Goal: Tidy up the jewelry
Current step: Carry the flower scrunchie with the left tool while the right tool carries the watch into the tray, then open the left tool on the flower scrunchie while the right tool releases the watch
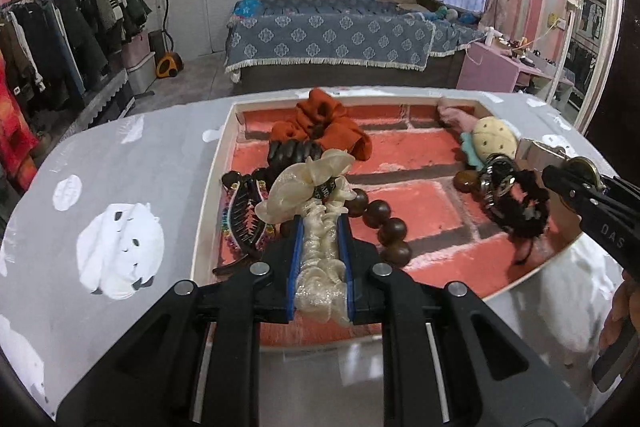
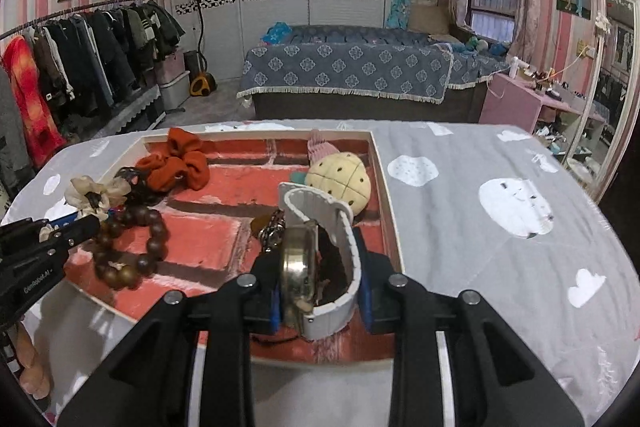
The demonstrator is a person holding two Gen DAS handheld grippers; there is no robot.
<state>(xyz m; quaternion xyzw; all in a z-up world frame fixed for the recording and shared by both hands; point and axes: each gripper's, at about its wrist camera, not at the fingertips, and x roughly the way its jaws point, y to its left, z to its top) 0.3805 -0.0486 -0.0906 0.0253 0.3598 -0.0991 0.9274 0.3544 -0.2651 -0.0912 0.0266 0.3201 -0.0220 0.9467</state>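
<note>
Left gripper (image 1: pixel 322 227) pinches a cream scrunchie (image 1: pixel 308 183) over the tray's (image 1: pixel 208 187) near left; right gripper (image 2: pixel 320 267) clamps a white-strapped watch (image 2: pixel 320 251) over its near right. Beads (image 2: pixel 132 247), an orange scrunchie (image 2: pixel 176 163), a claw clip (image 1: pixel 244 215) and a plush (image 2: pixel 340 183) lie loose in the tray. Sorting appears barely begun, with most pieces unplaced.

Dim indoor light, fisheye-warped edges, soft focus

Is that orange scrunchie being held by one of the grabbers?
No, the orange scrunchie lies loose in the tray; the left gripper clamps the cream scrunchie.
</note>
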